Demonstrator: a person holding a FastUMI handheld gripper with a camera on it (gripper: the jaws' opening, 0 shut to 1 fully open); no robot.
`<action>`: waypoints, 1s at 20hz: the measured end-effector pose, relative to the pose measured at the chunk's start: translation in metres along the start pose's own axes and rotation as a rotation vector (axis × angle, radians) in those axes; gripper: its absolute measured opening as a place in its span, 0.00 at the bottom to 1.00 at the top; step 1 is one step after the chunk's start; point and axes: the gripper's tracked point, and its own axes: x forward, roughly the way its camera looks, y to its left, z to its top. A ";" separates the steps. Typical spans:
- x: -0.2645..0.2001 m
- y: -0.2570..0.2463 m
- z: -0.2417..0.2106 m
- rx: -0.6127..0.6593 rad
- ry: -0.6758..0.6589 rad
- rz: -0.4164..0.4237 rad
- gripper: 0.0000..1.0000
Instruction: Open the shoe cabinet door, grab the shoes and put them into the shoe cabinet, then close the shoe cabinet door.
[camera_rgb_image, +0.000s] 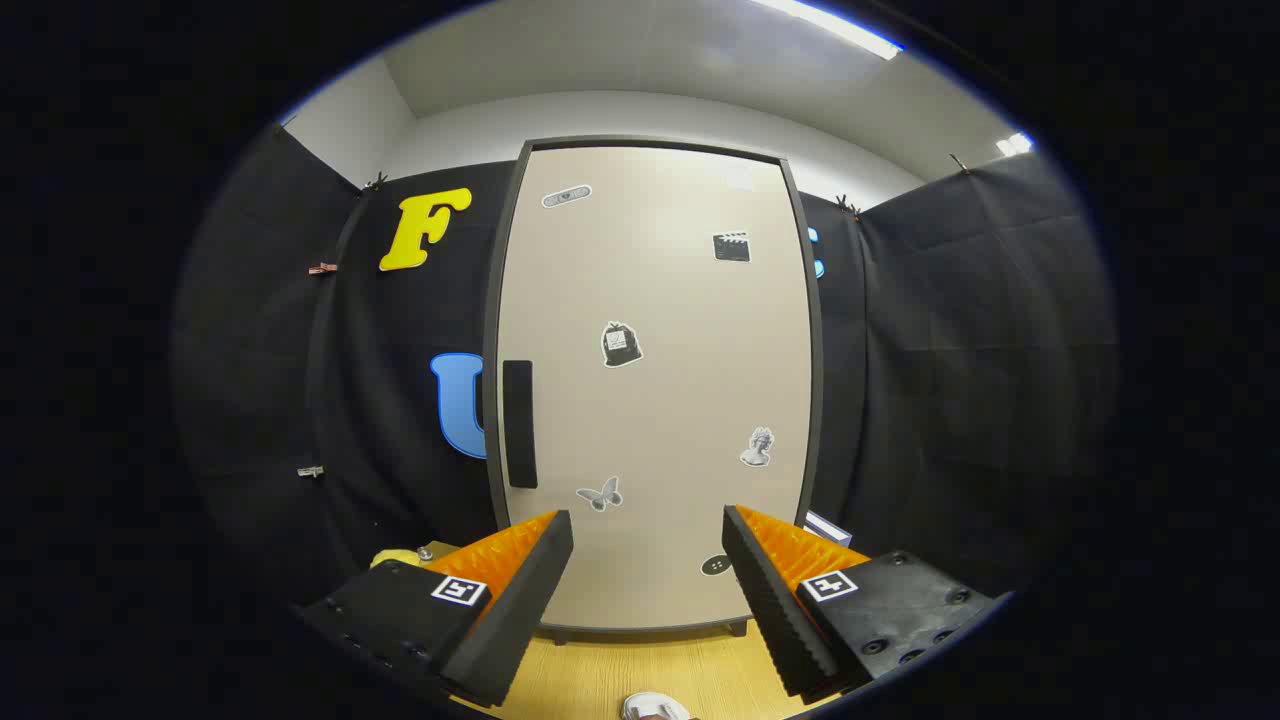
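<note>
A tall beige shoe cabinet (655, 390) with a dark frame stands straight ahead of me, its door shut. A black vertical handle (519, 423) sits on the door's left side. Several small stickers dot the door. My gripper (648, 530) is open, nothing between its fingers, aimed at the lower part of the door and short of it. A white shoe (655, 708) peeks up from the wooden floor below and between the fingers; most of it is hidden.
The cabinet stands on a light wooden floor (640, 670). Black cloth walls close in on the left and right. A yellowish object (400, 556) lies behind the left finger, and a small white thing (828, 527) by the cabinet's right foot.
</note>
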 end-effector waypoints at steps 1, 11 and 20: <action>-0.001 0.000 0.000 -0.001 -0.001 0.000 0.98; 0.005 -0.001 0.004 0.010 -0.014 -0.015 0.98; 0.011 -0.001 -0.001 -0.004 -0.003 -0.021 0.98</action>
